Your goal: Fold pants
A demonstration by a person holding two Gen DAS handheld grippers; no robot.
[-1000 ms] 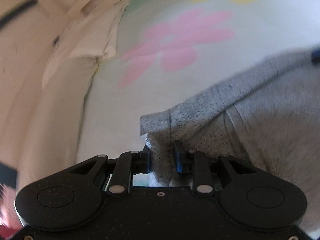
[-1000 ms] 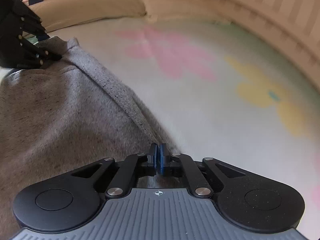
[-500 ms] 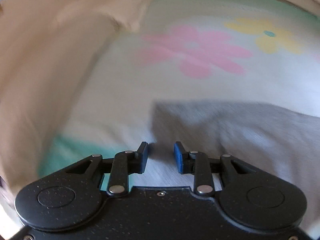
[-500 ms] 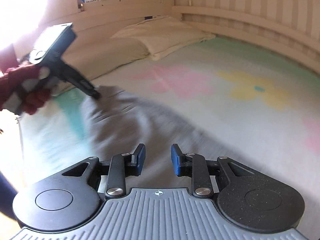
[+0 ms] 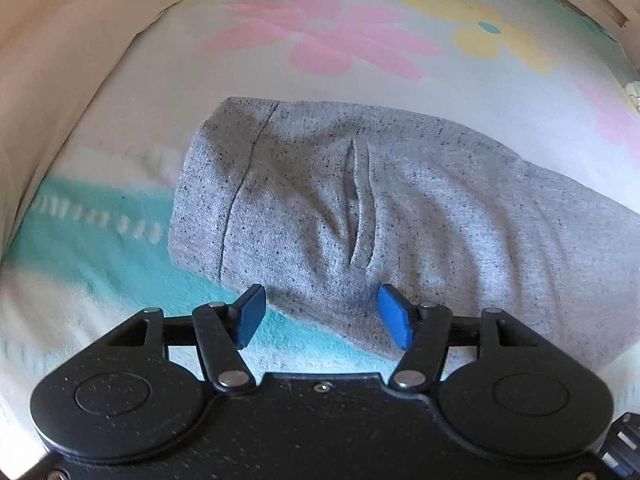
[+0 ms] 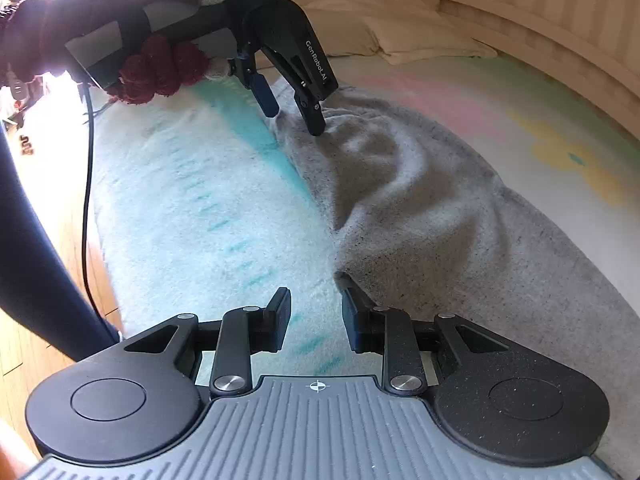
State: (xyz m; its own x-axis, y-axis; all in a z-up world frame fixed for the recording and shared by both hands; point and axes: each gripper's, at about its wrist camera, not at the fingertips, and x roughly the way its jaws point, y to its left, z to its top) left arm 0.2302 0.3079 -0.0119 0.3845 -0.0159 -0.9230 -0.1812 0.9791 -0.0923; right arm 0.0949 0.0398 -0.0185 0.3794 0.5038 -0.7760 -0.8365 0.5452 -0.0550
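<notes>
The grey pants [image 5: 360, 200] are lying folded on the bed [image 5: 360, 92], partly over the white-and-teal blanket [image 6: 200, 208] and partly over the flowered sheet, with one end near the pillows [image 5: 80, 32]. In the left wrist view the left gripper [image 5: 322, 316] has its blue pads spread wide with nothing between them, sitting just at the near edge of the pants; can't really tell if a pad is brushing the cloth or just hovering. There's a stitched seam across the end of the pants and a puckered fold in the middle. The right side of the pants runs out of frame, so no idea how long the bundle is. From the right wrist view the right gripper [image 6: 314, 312] is also spread apart and holding nothing; its right finger tip looks like it's touching the pants' edge, the left one is over the blanket. The left gripper shows there too, tips down at the far end of the pants, held by a hand [image 6: 156, 68] in a dark red knitted glove. The top left is blown out by glare, so the arm behind it is hard to make out. A black cable [image 6: 86, 168] hangs down at the left over a wooden floor [image 6: 24, 360].
</notes>
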